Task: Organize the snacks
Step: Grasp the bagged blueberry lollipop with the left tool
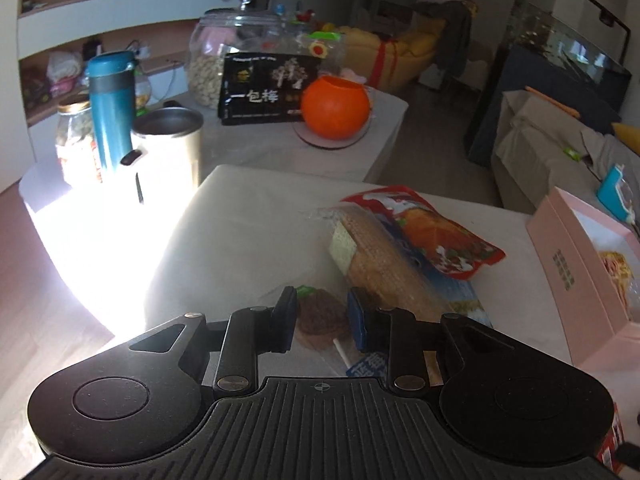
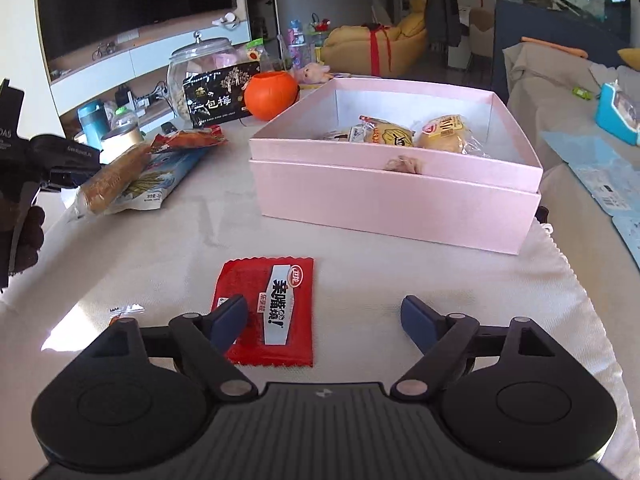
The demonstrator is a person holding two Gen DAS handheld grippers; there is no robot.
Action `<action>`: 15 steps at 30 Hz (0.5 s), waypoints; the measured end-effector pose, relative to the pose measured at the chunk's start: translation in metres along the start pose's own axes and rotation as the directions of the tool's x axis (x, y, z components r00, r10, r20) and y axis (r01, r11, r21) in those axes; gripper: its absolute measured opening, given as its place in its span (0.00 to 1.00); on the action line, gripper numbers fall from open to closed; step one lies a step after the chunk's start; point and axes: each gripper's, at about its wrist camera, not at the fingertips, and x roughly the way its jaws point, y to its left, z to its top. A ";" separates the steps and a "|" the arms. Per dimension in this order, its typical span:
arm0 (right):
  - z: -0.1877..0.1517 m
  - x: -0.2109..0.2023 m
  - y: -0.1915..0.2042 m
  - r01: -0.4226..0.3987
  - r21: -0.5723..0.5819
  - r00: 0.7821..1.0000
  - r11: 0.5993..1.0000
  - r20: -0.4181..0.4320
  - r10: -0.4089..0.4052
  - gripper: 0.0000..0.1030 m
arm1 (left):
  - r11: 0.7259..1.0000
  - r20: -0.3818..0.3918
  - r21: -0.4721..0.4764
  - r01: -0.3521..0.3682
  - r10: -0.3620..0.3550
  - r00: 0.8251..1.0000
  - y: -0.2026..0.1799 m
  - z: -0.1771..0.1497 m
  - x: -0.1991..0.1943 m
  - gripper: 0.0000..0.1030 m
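Observation:
In the left wrist view my left gripper (image 1: 322, 316) has its jaws narrowed around a wrapped brown lollipop (image 1: 320, 314) with a white stick; the pads sit at its sides. Just beyond lie a wafer pack (image 1: 380, 264) and a red snack bag (image 1: 436, 236). In the right wrist view my right gripper (image 2: 324, 318) is open and low over the table, its left finger (image 2: 228, 320) over a red snack packet (image 2: 270, 310). The pink box (image 2: 396, 196) behind holds several wrapped buns (image 2: 444, 132). The box also shows in the left wrist view (image 1: 560, 256).
An orange pumpkin-shaped pot (image 1: 335, 106), a black snack box (image 1: 264, 88), a glass jar of nuts (image 1: 216, 56), a teal bottle (image 1: 110, 112) and a steel cup (image 1: 168, 152) stand on the far table. A small wrapper (image 2: 128, 310) lies left of my right gripper.

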 end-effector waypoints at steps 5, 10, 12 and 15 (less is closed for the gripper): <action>0.000 0.000 -0.007 -0.017 0.046 1.000 0.999 0.011 0.017 0.82 | 0.993 -0.047 0.102 0.067 -0.063 0.997 -0.016 -0.018 -0.011 0.40; -0.001 0.001 -0.003 -0.004 0.032 1.000 0.999 0.011 0.003 0.82 | 0.999 -0.016 -0.008 -0.036 0.036 0.999 0.009 -0.012 -0.015 0.42; -0.001 0.001 -0.003 -0.005 0.034 1.000 0.999 0.011 0.005 0.82 | 0.990 0.003 -0.132 -0.058 0.059 0.998 0.030 -0.005 -0.018 0.40; -0.002 0.001 -0.003 -0.007 0.038 1.000 0.999 0.013 0.007 0.82 | 0.942 0.005 -0.334 0.014 -0.013 1.000 0.056 -0.002 -0.017 0.40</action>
